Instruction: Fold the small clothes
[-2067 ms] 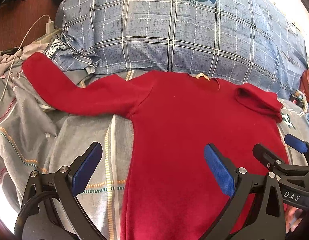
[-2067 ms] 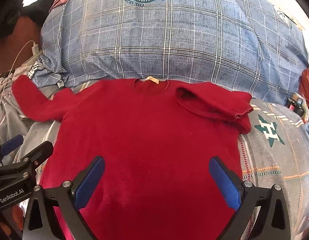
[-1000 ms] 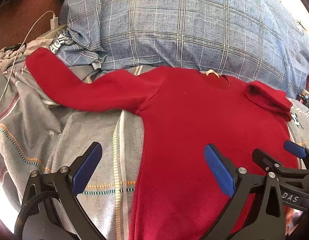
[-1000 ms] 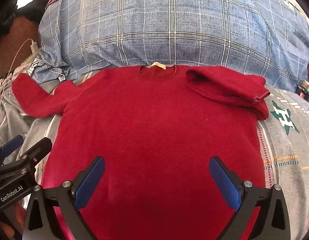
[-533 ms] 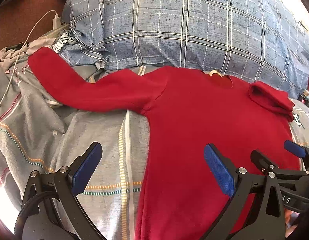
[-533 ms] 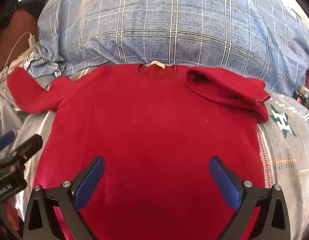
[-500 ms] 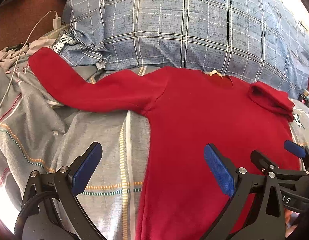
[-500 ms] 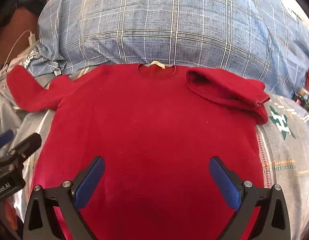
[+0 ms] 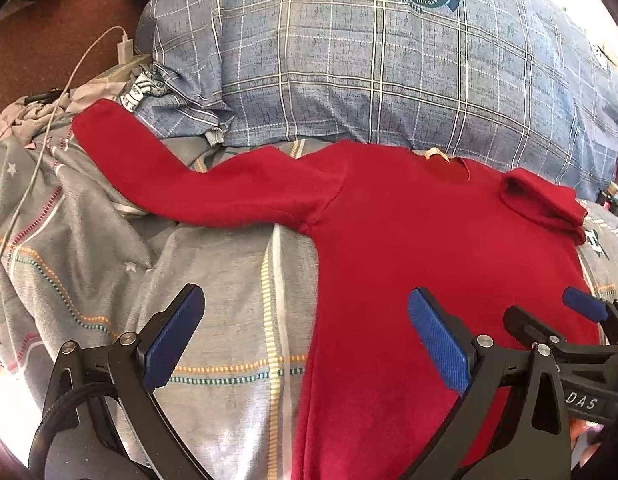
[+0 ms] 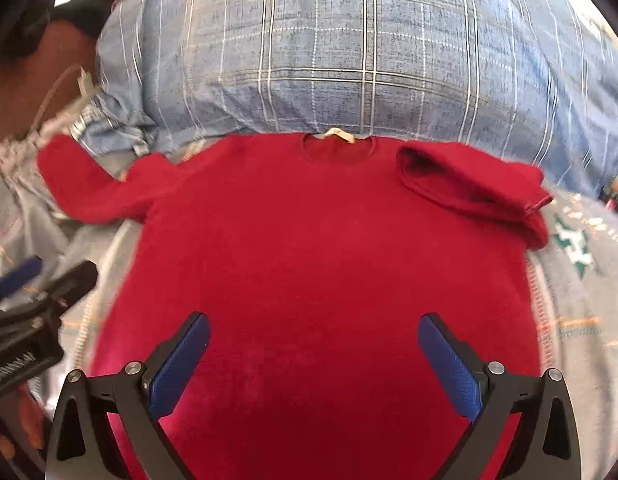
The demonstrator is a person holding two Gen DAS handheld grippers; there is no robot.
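One red sweater [image 9: 409,248] lies flat and face up on the bed, its neckline with a pale label [image 10: 337,136] touching the lower edge of the blue plaid pillow [image 9: 369,72]. Its two sleeves differ: the left sleeve [image 9: 197,184] stretches straight out over the grey patterned bedsheet [image 9: 89,264] toward the bed's left edge, its cuff just beside the pillow's crumpled corner, while the right sleeve [image 10: 477,188] is folded back on itself in a bunch at the shoulder, near a green star print on the sheet. Open sheet shows on both sides of the sweater's body, widest on the left below the outstretched sleeve. One white charger cable [image 9: 49,120] runs along the far left edge of the bed, well apart from the body. The left tool [image 9: 305,336] hovers with its two blue pads spread wide, holding nothing, straddling the sweater's left side seam. The right tool [image 10: 315,356] hangs over the middle of the sweater, equally wide apart and empty; the right wrist view is blurred.
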